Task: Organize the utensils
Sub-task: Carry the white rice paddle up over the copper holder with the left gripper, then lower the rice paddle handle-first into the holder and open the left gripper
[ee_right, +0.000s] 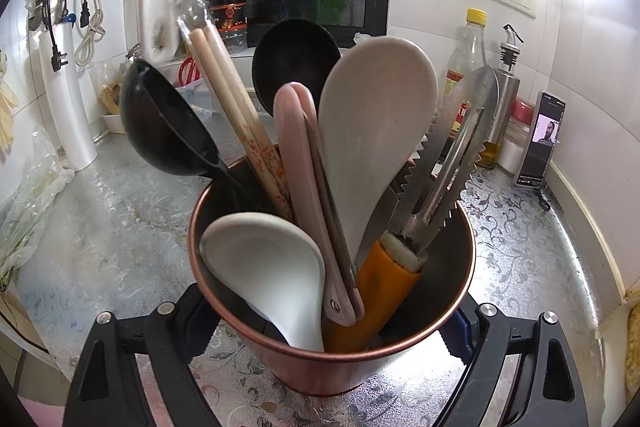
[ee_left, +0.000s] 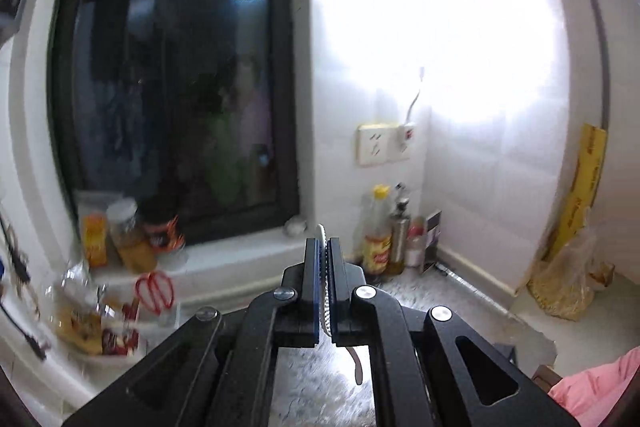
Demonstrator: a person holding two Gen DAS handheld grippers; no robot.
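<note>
Left wrist view: left gripper (ee_left: 325, 259) is raised above the counter (ee_left: 420, 303), jaws pressed together on a thin white utensil (ee_left: 322, 237) with a ridged edge. Its tip sticks out past the fingertips and a curved part (ee_left: 357, 363) hangs below the jaws. I cannot tell what kind of utensil it is. Ahead are a dark window (ee_left: 176, 75), a wall socket (ee_left: 374, 145), and bottles (ee_left: 378, 239) in the corner.

Right wrist view: right gripper (ee_right: 326, 343) is clamped around a copper-rimmed cup (ee_right: 320, 375) standing on the patterned counter (ee_right: 120, 235), one finger on each side of the cup. Packed into the cup are a white soup spoon (ee_right: 268, 267), a white rice paddle (ee_right: 372, 131), pink handles (ee_right: 304, 187), wrapped chopsticks (ee_right: 236, 107), two black ladles (ee_right: 164, 123), metal serrated tongs (ee_right: 448, 163) and an orange handle (ee_right: 380, 295). A phone (ee_right: 540, 139) leans on the wall at right, near an oil bottle (ee_right: 468, 67).
</note>
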